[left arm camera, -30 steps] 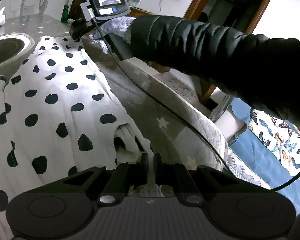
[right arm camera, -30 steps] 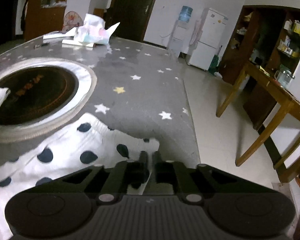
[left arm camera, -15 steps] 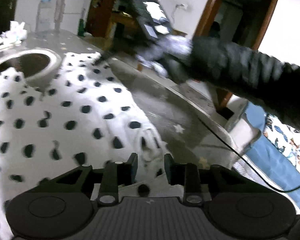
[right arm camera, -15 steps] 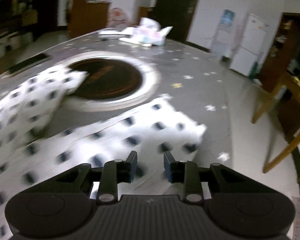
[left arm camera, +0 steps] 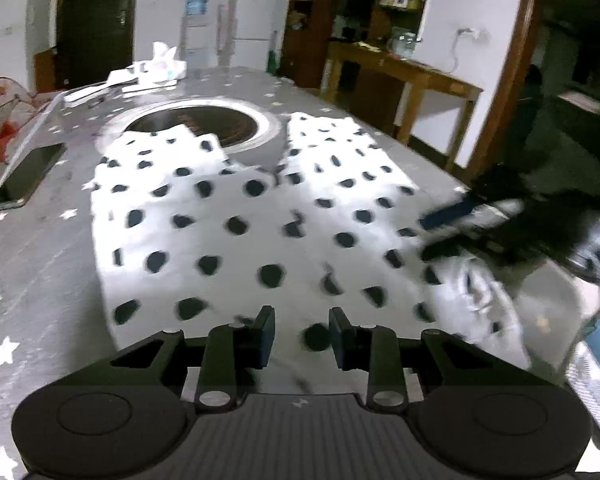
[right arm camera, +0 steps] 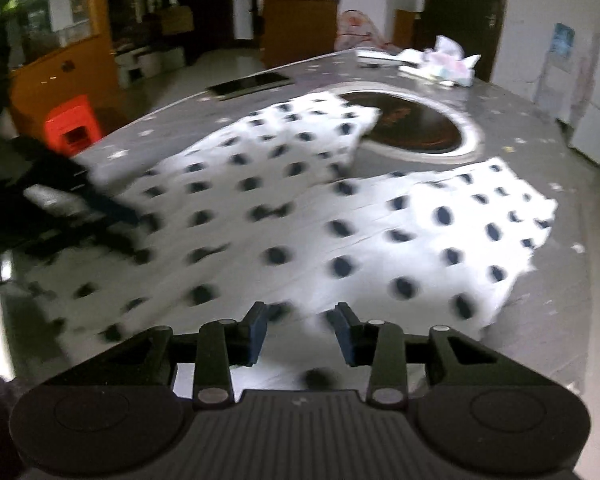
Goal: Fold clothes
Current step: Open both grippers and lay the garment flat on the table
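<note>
A white polka-dot garment point(left arm camera: 260, 216) lies spread flat on the star-printed grey tablecloth point(left arm camera: 32, 240), its two leg-like panels reaching toward the round inset burner point(left arm camera: 204, 124). The left gripper point(left arm camera: 302, 334) hovers over the near hem, jaws apart and empty; the right gripper point(right arm camera: 302, 334) likewise gapes, holding nothing. The cloth looks thin, light and limp, likely to slide and sag; hem corners on the side away from the burner seem the surest grip.
</note>
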`<state>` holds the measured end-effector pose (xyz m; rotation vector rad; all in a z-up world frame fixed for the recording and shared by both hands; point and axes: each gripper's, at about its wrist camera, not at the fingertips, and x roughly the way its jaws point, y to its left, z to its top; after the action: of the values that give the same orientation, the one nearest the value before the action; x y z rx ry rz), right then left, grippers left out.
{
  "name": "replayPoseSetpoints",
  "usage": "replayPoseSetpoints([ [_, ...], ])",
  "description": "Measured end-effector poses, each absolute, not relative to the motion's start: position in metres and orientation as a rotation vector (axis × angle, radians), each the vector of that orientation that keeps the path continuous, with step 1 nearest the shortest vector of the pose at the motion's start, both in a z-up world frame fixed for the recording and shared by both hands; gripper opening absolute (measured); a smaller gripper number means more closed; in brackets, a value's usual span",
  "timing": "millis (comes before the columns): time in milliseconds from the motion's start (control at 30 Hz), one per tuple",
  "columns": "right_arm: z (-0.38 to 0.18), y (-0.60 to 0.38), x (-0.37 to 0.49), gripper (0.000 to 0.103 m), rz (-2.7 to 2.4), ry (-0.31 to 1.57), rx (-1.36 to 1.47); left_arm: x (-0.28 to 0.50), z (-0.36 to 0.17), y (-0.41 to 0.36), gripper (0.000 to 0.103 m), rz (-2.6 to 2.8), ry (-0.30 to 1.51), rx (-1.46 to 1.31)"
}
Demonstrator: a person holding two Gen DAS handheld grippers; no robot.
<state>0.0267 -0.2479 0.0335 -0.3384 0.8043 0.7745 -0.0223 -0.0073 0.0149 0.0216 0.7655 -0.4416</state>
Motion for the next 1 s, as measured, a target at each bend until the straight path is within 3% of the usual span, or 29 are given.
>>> replayPoseSetpoints([
  [100, 0.028, -0.239, 0.009, 0.046, 0.800, 0.795, -0.362, -0.020, 0.007, -0.001, 0.032, -0.420, 0.783, 0.023],
  [1000, 0.026, -0.256, -0.046, 0.048, 0.876, 0.901, -0.391, -0.062, 0.009, 0.019, 0.034, -0.490, 0.865, 0.054],
])
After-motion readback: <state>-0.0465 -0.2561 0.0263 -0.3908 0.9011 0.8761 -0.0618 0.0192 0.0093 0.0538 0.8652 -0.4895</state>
